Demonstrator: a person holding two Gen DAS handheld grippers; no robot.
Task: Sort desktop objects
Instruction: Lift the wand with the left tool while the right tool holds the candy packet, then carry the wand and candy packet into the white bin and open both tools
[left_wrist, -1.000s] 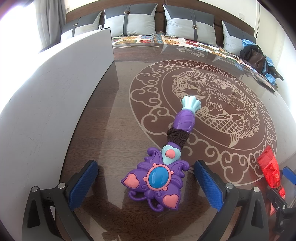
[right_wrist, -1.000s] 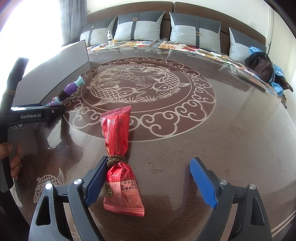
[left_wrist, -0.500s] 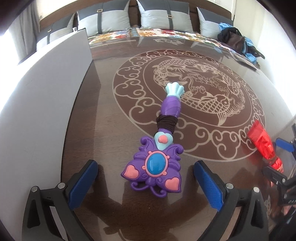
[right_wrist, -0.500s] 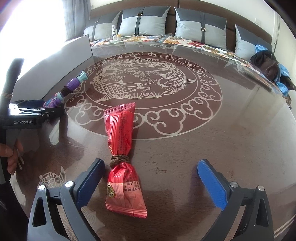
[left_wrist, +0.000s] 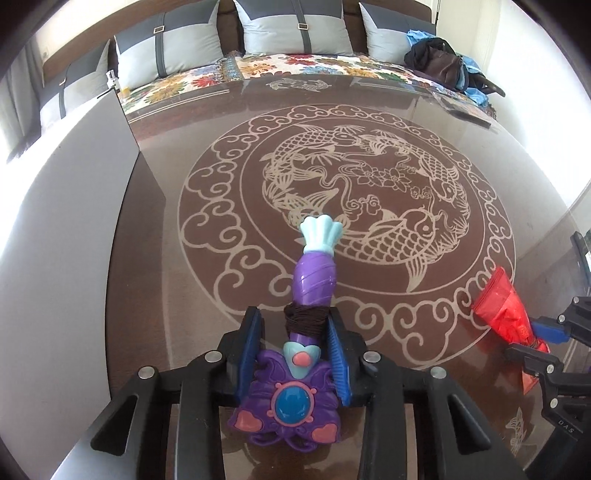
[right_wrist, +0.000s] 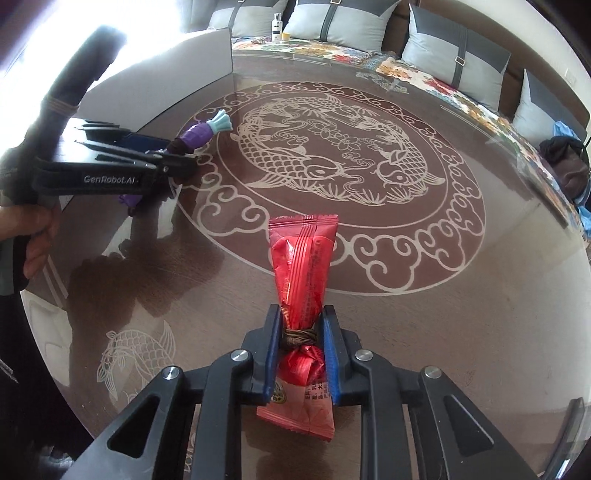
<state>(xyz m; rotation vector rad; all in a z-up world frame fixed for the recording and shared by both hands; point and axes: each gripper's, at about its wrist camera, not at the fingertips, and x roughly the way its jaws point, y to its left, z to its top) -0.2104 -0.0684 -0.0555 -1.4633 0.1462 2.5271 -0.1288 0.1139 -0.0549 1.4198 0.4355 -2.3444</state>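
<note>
While both claws are clenched, a different object is gripped by each. The purple toy wand (left_wrist: 303, 354) is grasped by the left gripper (left_wrist: 295, 336) at the dark band around its neck, its pale blue tip pointed toward twelve o'clock over the patterned table (left_wrist: 229, 129). The red snack packet (right_wrist: 303, 280) is pinched by the right gripper (right_wrist: 299, 339) at its tied waist. From the right wrist, the wand is seen at ten o'clock.
</note>
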